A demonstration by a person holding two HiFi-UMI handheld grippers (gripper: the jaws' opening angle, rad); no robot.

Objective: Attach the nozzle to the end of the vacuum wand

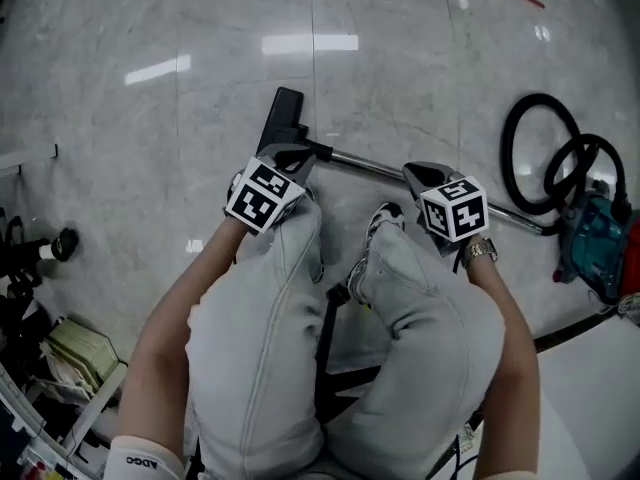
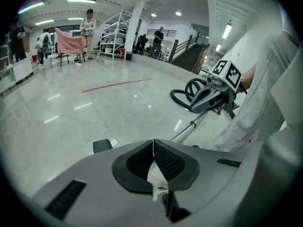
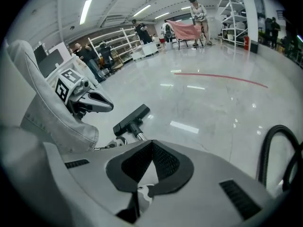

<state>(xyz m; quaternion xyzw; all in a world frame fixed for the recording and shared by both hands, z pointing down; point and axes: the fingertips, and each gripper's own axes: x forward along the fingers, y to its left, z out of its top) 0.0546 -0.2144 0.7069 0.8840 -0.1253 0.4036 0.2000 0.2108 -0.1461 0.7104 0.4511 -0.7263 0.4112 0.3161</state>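
Head view: the person sits with both knees drawn up over a pale, polished floor (image 1: 180,28). The left gripper (image 1: 287,156) hangs over the left knee and the right gripper (image 1: 424,178) over the right knee, both clear of the floor. The black nozzle (image 1: 283,118) lies on the floor just beyond the left gripper's tips. Its neck meets the end of the metal wand (image 1: 370,166). The wand runs rightwards, passes under the right gripper and reaches the teal vacuum body (image 1: 592,243) with its looped black hose (image 1: 530,158). Neither gripper touches the nozzle or the wand.

Left gripper view: the jaws are pressed together with nothing between them. A corner of the nozzle shows just above the gripper's housing on the left. The wand slants up to the right, towards the right gripper and the hose.

Right gripper view: the jaws are clenched and empty. The nozzle lies on the floor ahead and a little to the left, joined to the wand, whose near part is hidden behind the gripper's housing. The left gripper hangs to the nozzle's left, beside a knee.
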